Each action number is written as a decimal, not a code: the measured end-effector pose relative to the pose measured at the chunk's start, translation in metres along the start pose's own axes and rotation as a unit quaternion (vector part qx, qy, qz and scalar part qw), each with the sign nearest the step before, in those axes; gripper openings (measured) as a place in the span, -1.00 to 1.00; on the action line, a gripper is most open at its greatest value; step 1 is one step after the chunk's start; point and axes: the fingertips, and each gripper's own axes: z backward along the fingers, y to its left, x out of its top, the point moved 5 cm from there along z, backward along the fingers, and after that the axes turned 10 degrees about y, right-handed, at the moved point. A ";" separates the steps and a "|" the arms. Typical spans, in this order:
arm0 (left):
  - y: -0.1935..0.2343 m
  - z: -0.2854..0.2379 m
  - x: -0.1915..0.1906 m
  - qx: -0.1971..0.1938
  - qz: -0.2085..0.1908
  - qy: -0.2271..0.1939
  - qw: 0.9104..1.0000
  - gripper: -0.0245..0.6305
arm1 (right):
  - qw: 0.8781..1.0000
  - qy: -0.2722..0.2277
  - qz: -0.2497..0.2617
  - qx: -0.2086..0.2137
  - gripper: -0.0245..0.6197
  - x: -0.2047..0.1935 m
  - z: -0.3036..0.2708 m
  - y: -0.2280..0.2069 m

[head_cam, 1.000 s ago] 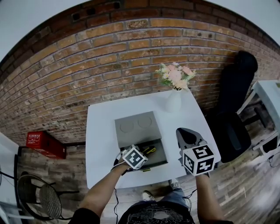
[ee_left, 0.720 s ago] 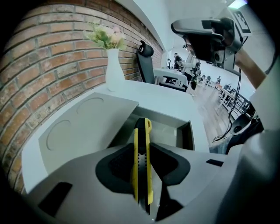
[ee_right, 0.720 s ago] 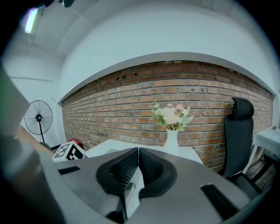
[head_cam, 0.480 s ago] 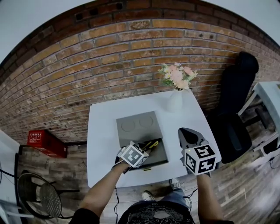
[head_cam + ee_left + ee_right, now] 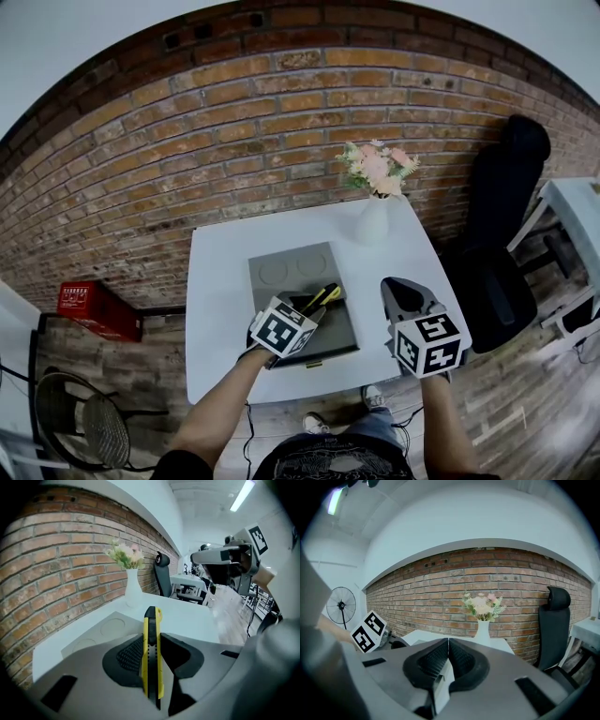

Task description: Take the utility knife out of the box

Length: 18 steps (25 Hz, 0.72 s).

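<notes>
Brick wall (image 5: 187, 159) at the back, white worktop (image 5: 220, 281) in front of it, and all eyes on the yellow-and-black utility knife (image 5: 322, 297)! It sits pinched between the ribbed pads of the left gripper (image 5: 307, 313), its tip pointing away towards the far edge. The left gripper view confirms it: the knife (image 5: 151, 620) stands on edge, clamped from both sides. Directly below lies the open grey box (image 5: 328, 345), its lid (image 5: 291, 270) laid flat behind it with two round recesses. Off to the side, the right gripper (image 5: 401, 289) hovers over the worktop's edge, jaws pressed together, nothing between them. Beyond the box stands a white vase (image 5: 372, 223) of pale flowers.
</notes>
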 end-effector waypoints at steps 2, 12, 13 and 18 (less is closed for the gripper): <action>0.002 0.009 0.009 0.008 0.001 -0.019 1.000 -0.54 | 1.000 -0.002 0.002 -0.001 -0.86 0.002 0.001 0.000; 0.013 0.066 0.049 0.048 0.039 -0.131 0.989 -0.54 | 1.000 -0.025 0.008 -0.009 -0.86 0.017 0.013 -0.004; 0.014 0.072 0.052 0.057 0.039 -0.142 0.987 -0.54 | 1.000 -0.027 0.008 -0.009 -0.86 0.018 0.014 -0.004; 0.016 0.100 0.063 0.091 0.044 -0.186 0.977 -0.54 | 0.999 -0.040 0.008 -0.010 -0.86 0.023 0.018 -0.003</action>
